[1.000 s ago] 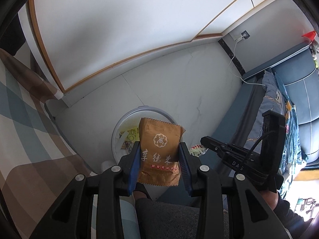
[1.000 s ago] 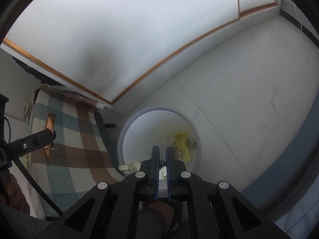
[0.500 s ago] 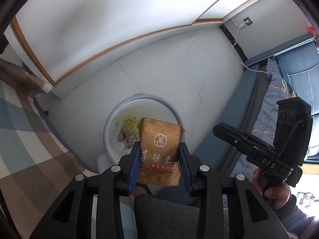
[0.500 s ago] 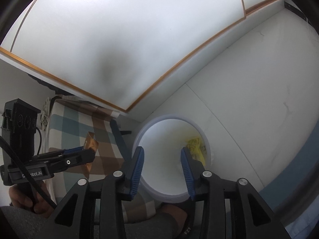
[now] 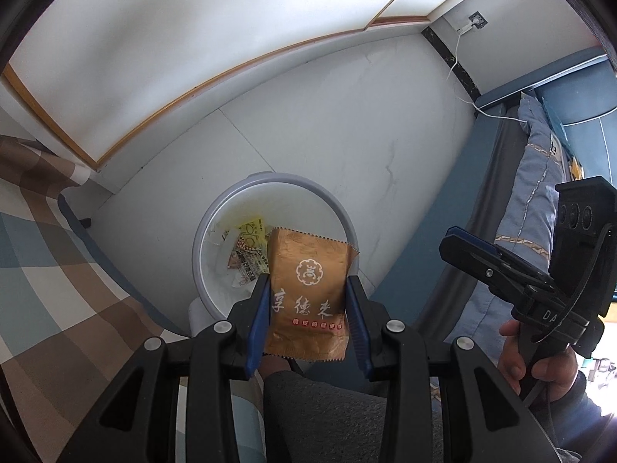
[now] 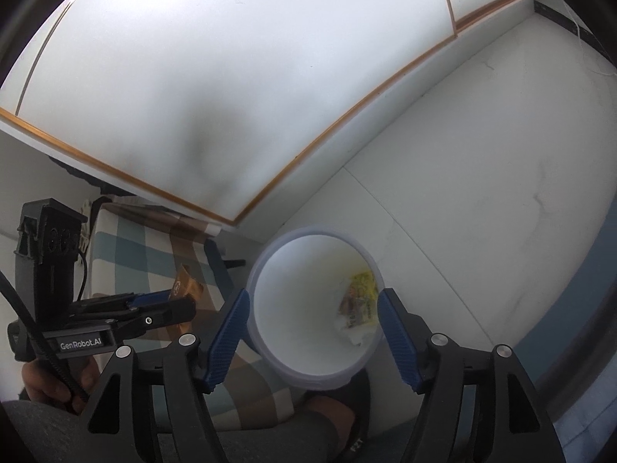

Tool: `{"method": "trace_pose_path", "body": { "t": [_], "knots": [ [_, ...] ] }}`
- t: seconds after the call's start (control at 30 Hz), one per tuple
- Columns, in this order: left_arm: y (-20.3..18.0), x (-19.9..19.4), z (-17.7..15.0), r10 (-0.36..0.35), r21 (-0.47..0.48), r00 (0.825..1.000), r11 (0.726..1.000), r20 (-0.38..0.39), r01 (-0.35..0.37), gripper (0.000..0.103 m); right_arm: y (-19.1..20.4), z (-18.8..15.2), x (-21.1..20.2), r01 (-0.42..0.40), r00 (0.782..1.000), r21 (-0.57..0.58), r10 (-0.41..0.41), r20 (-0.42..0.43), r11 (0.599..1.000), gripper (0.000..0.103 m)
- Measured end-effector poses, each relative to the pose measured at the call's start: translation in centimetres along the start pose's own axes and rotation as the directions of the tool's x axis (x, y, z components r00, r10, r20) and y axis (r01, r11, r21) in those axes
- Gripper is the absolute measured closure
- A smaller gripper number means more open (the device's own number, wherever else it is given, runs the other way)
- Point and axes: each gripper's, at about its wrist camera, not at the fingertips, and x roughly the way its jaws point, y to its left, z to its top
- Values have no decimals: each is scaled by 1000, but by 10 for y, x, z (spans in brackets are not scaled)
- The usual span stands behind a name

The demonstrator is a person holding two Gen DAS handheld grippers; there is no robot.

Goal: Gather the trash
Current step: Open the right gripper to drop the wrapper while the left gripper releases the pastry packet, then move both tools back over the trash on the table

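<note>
Your left gripper (image 5: 307, 310) clenched the brown snack packet (image 5: 306, 293) at lower centre of its frame, above the white trash bin (image 5: 343, 216) holding wrappers (image 5: 246, 249). Your right gripper (image 6: 314, 332) was spread wide, unloaded, bracketing the bin's rim.

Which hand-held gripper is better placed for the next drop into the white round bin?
Left. The left hand-held gripper already clamps the brown foil snack packet over the white round bin; the right hand-held gripper is open and empty.
</note>
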Motion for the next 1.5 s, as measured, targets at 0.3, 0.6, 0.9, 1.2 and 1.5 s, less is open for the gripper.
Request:
{"method": "trace_pose_path", "body": {
  "t": [0.3,0.6,0.9,1.2,1.5],
  "knots": [
    [-8,12,4,19,17,998,1000,-55,-18,67,-5,2,-8,-6,1000,20,6,10,1000,30],
    [-3,4,7,67,21,997,998,-31,-66,45,-7,3,-14,7,1000,31,-8,27,999,24],
    [6,-18,1,156,-51,984,987,85,-153,30,-3,-6,-12,17,1000,24,-17,7,1000,21],
    [3,-43,-12,189,-65,966,981,177,-181,27,14,-12,-19,20,1000,1,-20,11,1000,17],
    [6,-80,-28,229,-100,933,973,279,-209,27,44,-16,-38,-1,999,-50,3,38,999,16]
  ]
}}
